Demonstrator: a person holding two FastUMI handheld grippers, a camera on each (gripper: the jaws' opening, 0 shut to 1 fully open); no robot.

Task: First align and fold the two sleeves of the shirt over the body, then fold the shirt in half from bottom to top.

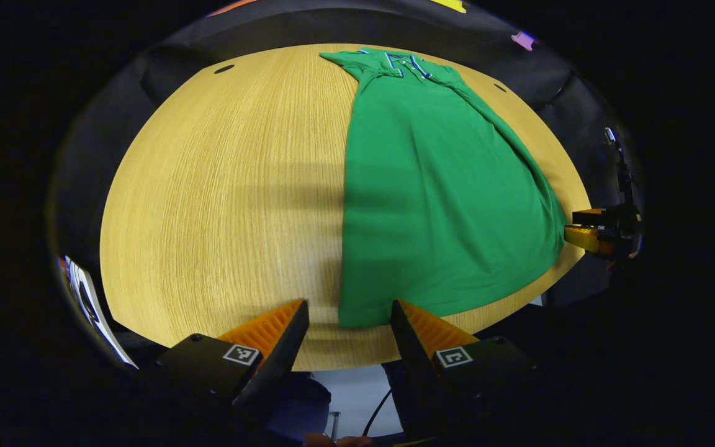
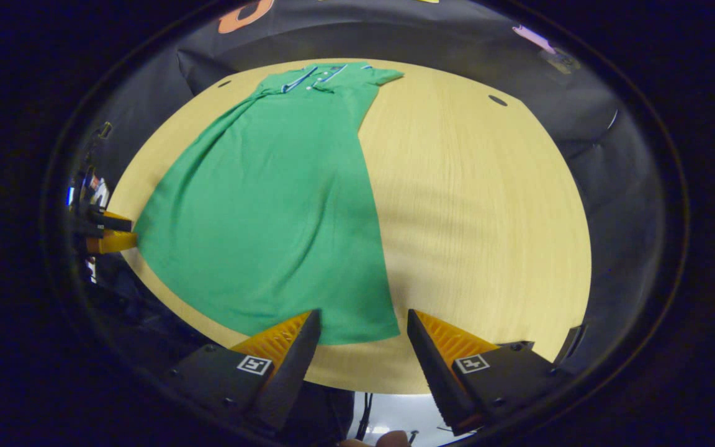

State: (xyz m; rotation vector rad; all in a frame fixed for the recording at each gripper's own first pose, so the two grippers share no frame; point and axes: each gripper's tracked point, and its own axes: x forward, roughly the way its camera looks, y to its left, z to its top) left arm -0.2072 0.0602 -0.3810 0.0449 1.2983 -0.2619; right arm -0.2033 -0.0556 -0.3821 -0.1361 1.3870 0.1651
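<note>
Black cloth walls close in a round wooden tabletop, and on it lies a green shirt, spread flat with its collar at the far edge and its hem at the near edge. Both sleeves appear already folded in over the body, so the cloth reads as one long narrow panel; the bottom-to-top fold looks like the step left to do.

I judge the shirt light, soft and limp. It will sag and wrinkle if lifted by one point, and it may slide a little on the smooth wood. The two near hem corners look like the best places to pinch, taking all the layers together, so the hem can travel evenly up to the collar.

In the left gripper view, the left hand-held gripper has its fingers spread, with the near left hem corner lying between the tips, not yet pinched. In the right gripper view, the right hand-held gripper is likewise spread, with the near right hem corner between its tips. Whether the fingers touch the cloth I cannot tell. Each gripper also appears small at the far side of the other's view, beside the shirt's edge.
</note>
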